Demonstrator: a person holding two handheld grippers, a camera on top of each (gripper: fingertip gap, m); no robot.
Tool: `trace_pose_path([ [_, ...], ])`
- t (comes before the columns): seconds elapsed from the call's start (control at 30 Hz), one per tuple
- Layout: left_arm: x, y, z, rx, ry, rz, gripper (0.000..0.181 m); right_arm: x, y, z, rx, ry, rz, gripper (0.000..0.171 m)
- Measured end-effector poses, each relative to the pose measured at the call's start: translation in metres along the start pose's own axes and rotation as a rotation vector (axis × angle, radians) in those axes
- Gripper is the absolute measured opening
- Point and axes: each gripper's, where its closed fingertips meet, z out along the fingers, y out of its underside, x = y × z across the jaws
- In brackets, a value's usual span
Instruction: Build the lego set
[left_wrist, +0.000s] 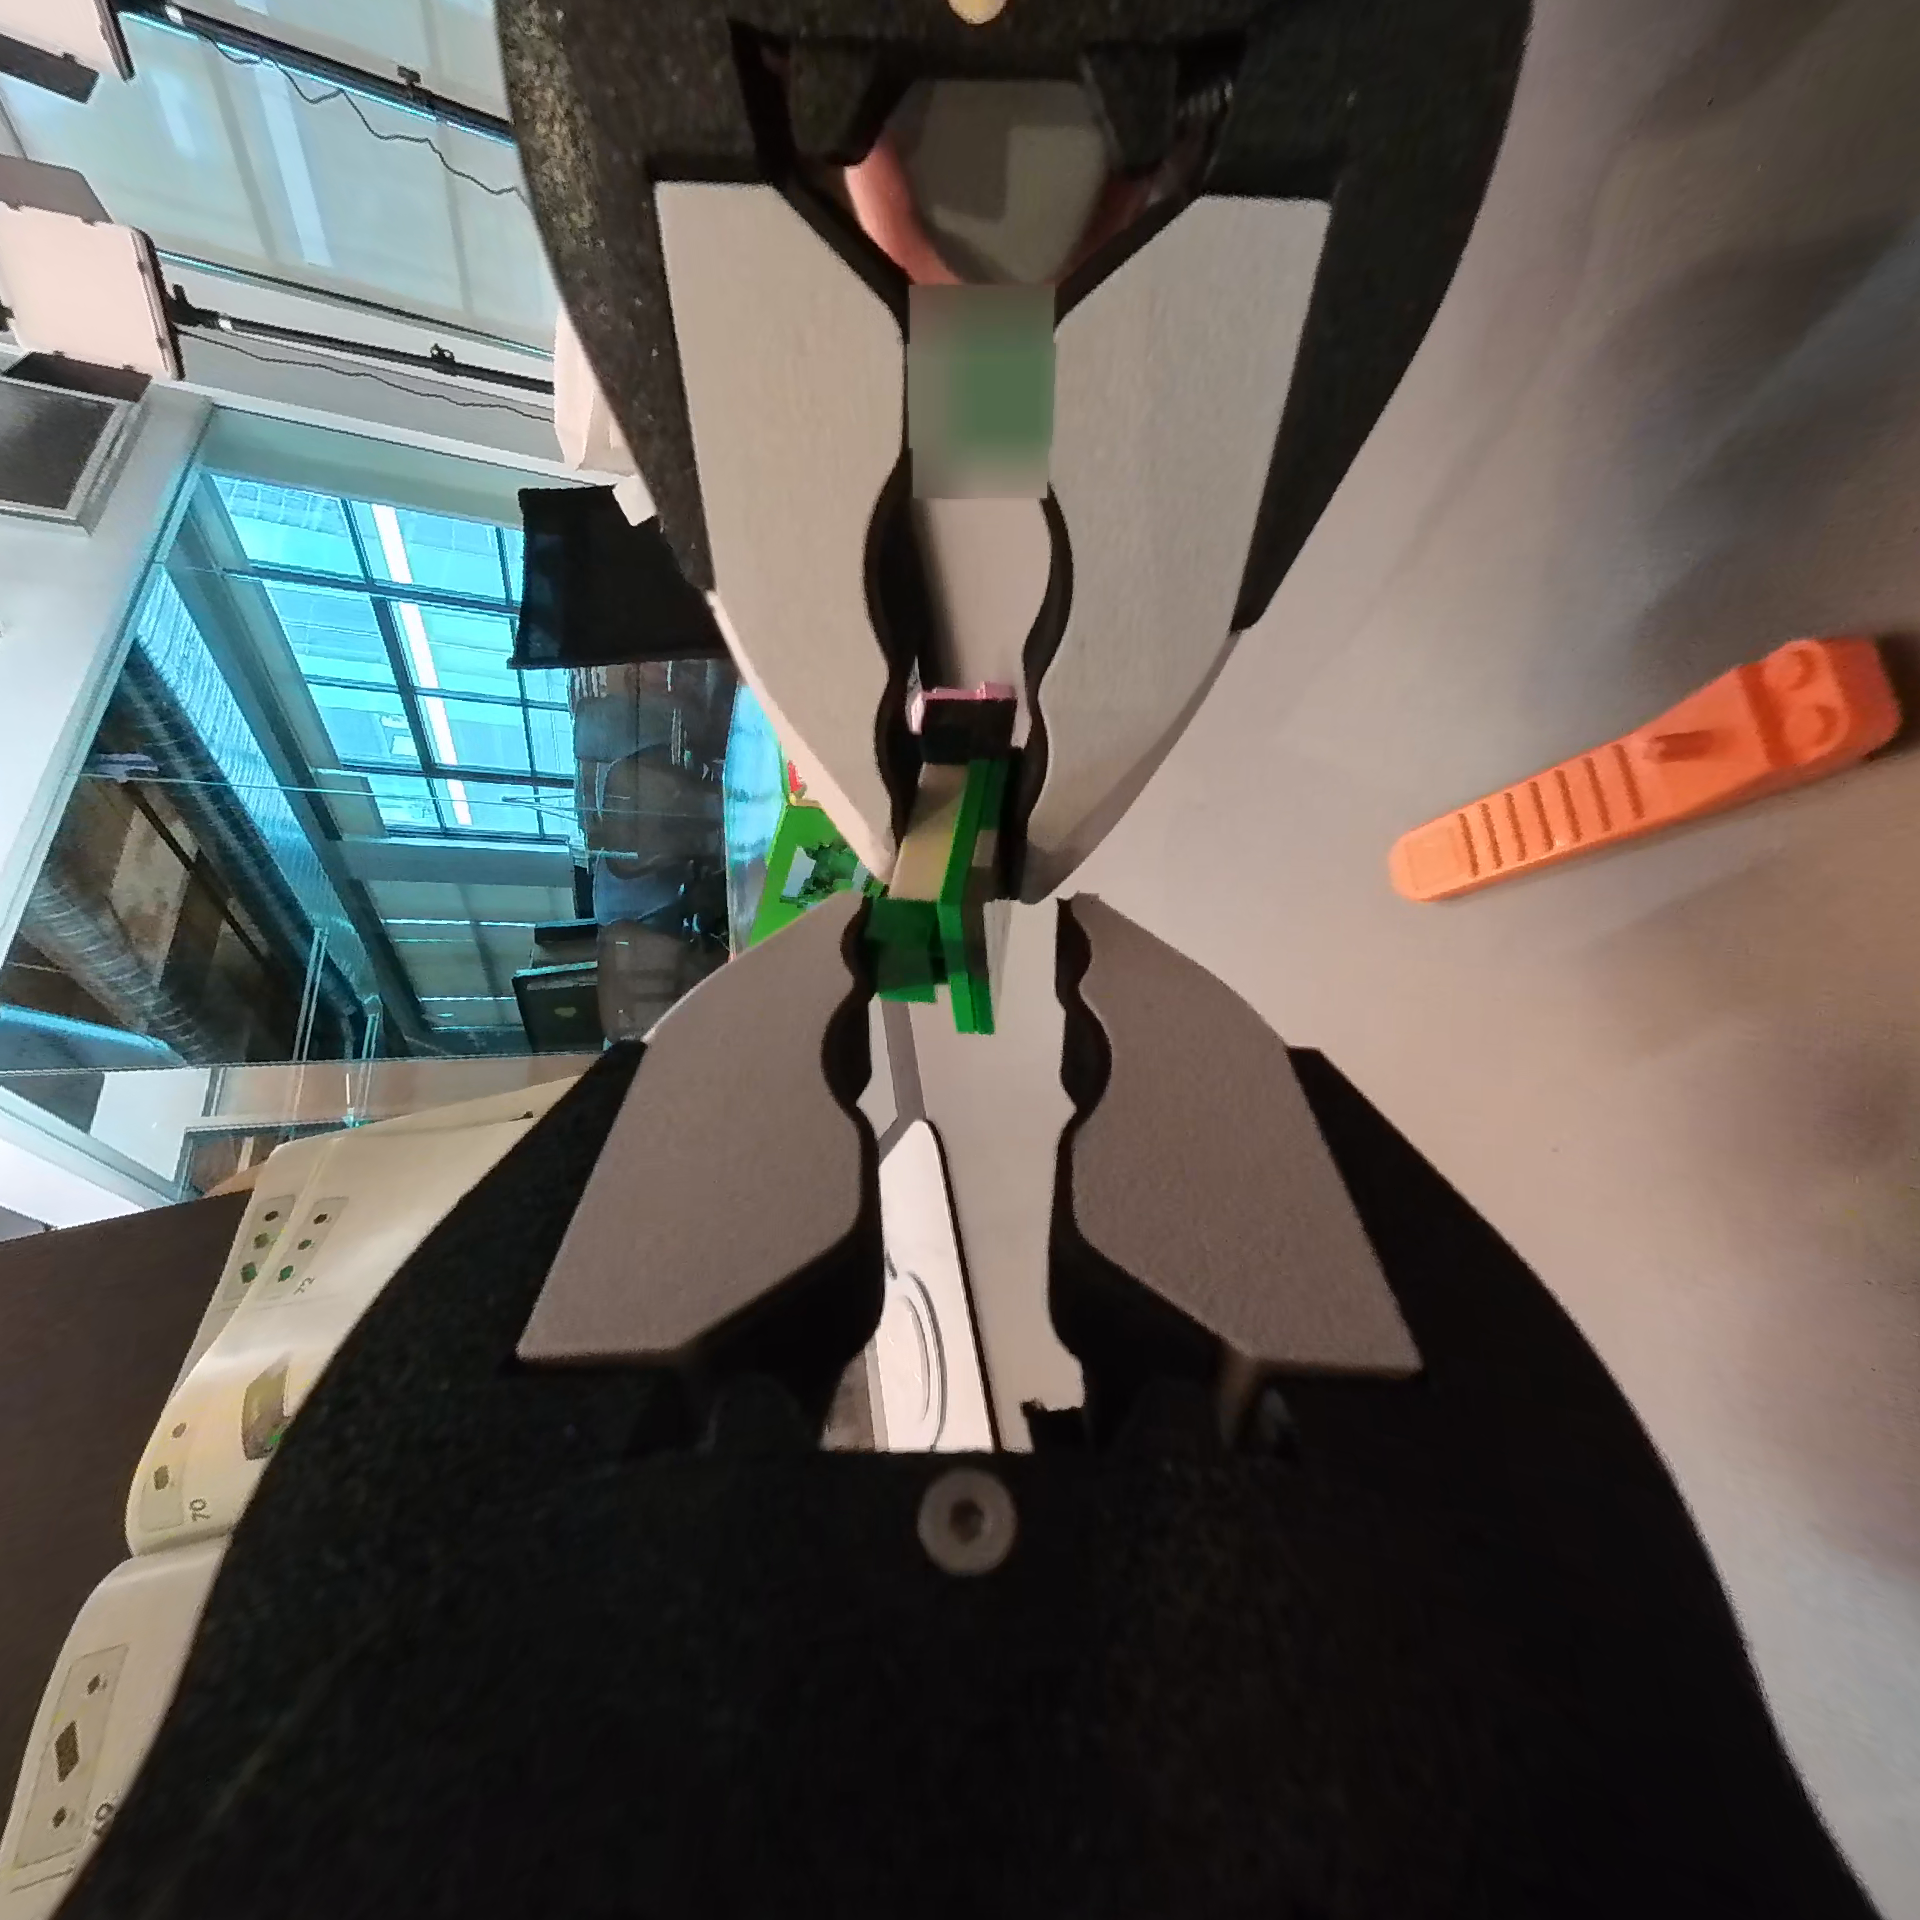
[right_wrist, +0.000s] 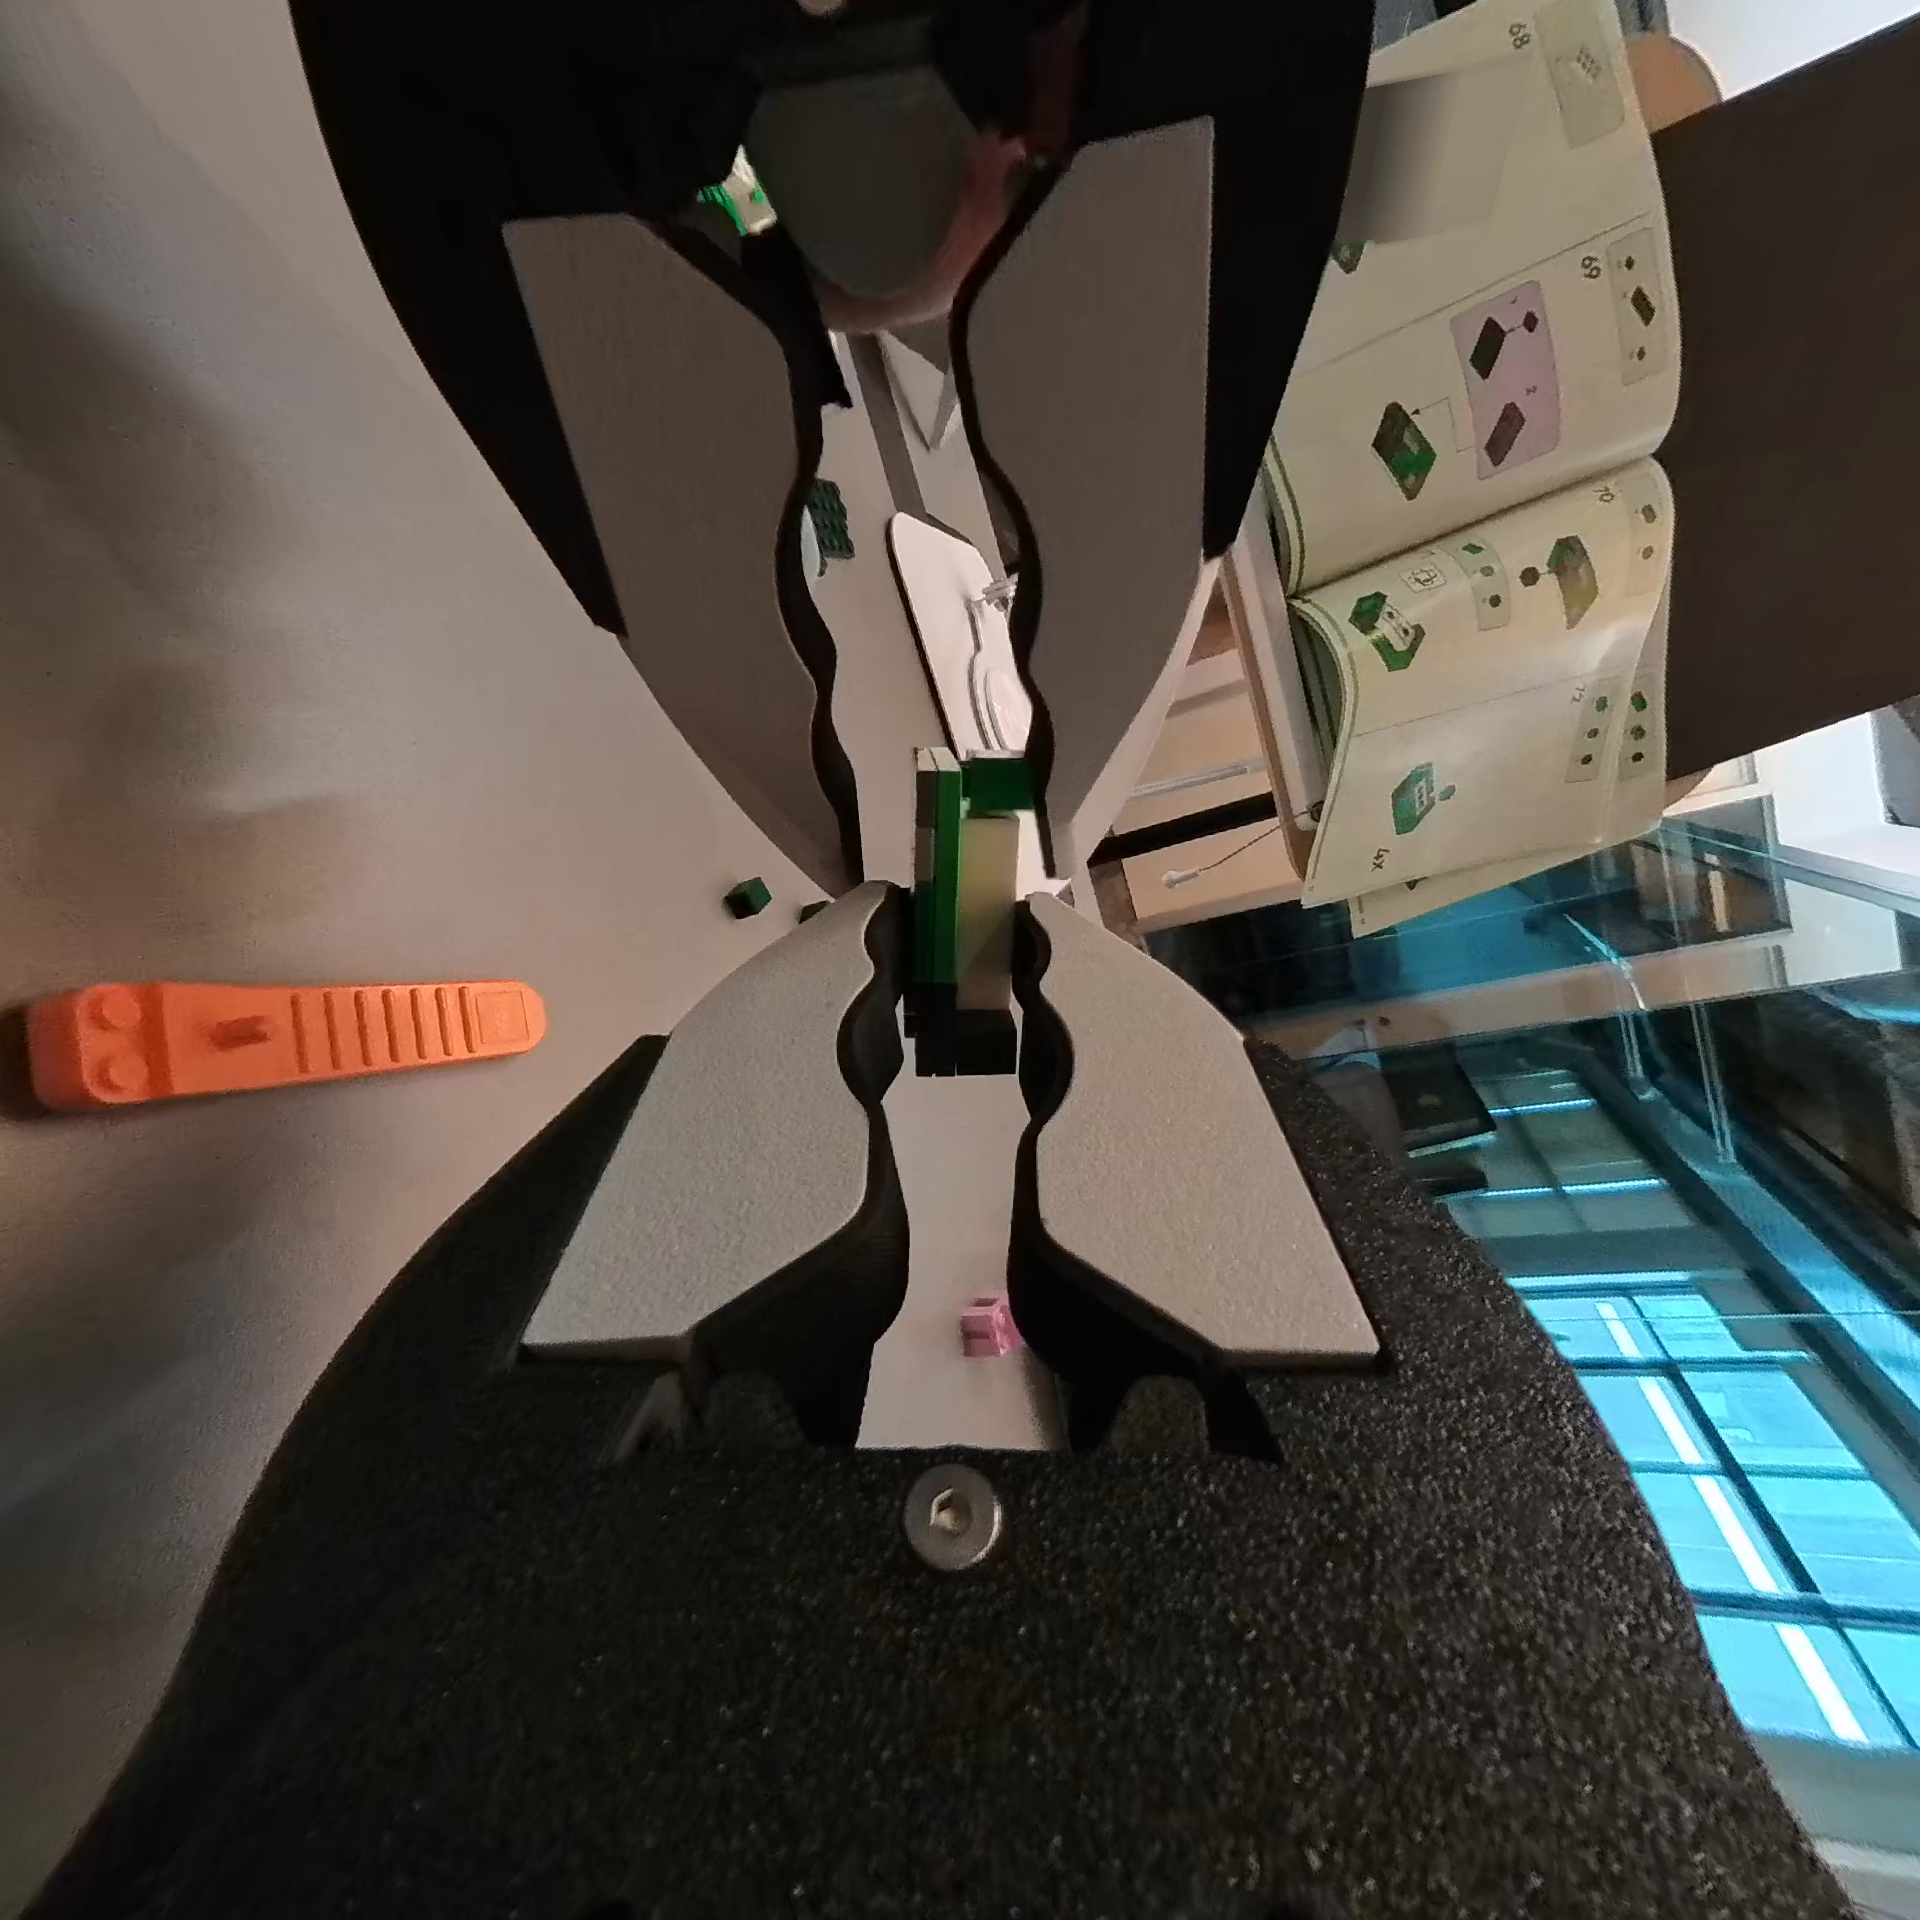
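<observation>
- The left gripper (left_wrist: 956, 935) and the right gripper (right_wrist: 961, 940) meet tip to tip, and both are closed down to a narrow gap on one small lego assembly (right_wrist: 961, 914).
- The lego assembly is a stack of green plates with a cream sloped piece and dark bricks at one end; it is clamped between both pairs of fingertips, off the table (left_wrist: 1558, 468).
- In the left wrist view, a pink brick on a dark one sits at the far end of the assembly, between the right gripper's fingers (left_wrist: 790, 499).
- A loose pink brick (right_wrist: 985, 1328) lies on the table, seen through the gap low between the right gripper's fingers.
- An orange brick separator (right_wrist: 281, 1044) lies flat on the table, well off to the side of the grippers.
- A small dark green piece (right_wrist: 746, 896) rests on the table just beside the left gripper's tip.
- An open instruction booklet (right_wrist: 1486, 499) stands propped behind the work area.
- Large windows (left_wrist: 416, 665) fill the background.
</observation>
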Motion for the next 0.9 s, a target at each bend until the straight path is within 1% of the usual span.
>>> trace_pose_path([
  [0.43,-0.001,-0.003,0.001,0.013,-0.002,-0.034,0.040,0.001,-0.002,-0.002,0.015,-0.006,0.023,0.018],
  [0.67,-0.002,-0.005,0.000,0.028,-0.006,-0.057,0.040,0.002,-0.004,-0.003,0.023,-0.002,0.026,0.018],
  [0.8,-0.010,0.000,-0.002,0.027,-0.033,-0.095,0.040,0.005,-0.001,-0.004,0.017,0.018,0.012,0.018],
  [0.9,-0.013,0.011,-0.003,0.017,-0.048,-0.170,0.039,0.013,0.010,-0.005,-0.007,0.060,0.000,0.018],
])
